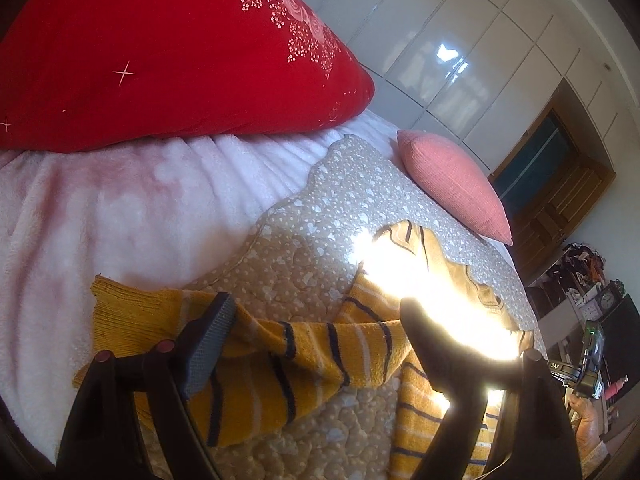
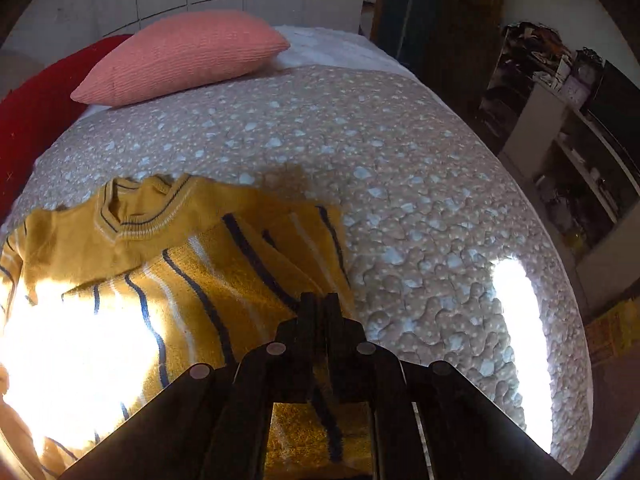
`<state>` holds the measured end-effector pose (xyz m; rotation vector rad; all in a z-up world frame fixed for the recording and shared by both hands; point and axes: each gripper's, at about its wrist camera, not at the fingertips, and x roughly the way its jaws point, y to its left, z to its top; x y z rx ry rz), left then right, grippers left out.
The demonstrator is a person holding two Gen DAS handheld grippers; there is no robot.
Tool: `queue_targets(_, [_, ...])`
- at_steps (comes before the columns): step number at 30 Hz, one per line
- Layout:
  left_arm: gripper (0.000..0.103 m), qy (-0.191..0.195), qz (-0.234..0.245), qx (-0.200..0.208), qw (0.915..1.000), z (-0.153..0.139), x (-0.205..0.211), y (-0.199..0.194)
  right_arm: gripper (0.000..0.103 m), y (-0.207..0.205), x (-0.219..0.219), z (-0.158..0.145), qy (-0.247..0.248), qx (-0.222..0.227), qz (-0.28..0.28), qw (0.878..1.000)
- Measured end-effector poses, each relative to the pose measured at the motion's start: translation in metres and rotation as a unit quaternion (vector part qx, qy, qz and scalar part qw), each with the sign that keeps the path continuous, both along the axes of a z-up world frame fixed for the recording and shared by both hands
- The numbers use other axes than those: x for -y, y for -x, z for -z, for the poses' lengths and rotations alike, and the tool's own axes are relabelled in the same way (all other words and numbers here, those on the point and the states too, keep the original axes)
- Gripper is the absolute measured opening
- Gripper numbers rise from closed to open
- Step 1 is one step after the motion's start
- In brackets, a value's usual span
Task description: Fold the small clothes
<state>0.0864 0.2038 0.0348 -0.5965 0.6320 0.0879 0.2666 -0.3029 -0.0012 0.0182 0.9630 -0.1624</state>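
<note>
Yellow striped sweater lies on the beige quilt that covers the bed, collar toward the pillows. One sleeve stretches sideways across the quilt, with its cuff on the white fleece blanket.

Left tool: jaws spread wide, nothing between them. It hovers over the sleeve; the textured pad of one finger is beside the fabric, and contact cannot be judged.

Right tool: fingers pressed together at the sweater's right edge. The tips overlap the fabric, so it cannot be told whether cloth is pinched between them.

A strong sun patch washes out part of the sweater body in both views.

Pink cushion and red pillow rest at the head of the bed, well apart from the sweater.
</note>
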Motion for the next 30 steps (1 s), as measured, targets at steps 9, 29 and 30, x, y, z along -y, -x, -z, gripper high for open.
queue_targets(9, [0.084, 0.012, -0.003, -0.012, 0.9998, 0.005, -0.003, -0.002, 0.024, 0.031, -0.129, -0.046, -0.023, 0.054, -0.193, 0.980])
queue_targets(29, [0.085, 0.052, -0.048, 0.010, 0.9974, 0.001, -0.048, 0.019, 0.041, 0.015, -0.259, -0.035, -0.069, 0.015, -0.305, 0.950])
queue_targets(30, [0.085, 0.056, -0.048, 0.009, 0.9972, 0.002, -0.048, 0.018, 0.045, 0.027, -0.260, -0.036, -0.054, 0.019, -0.321, 0.945])
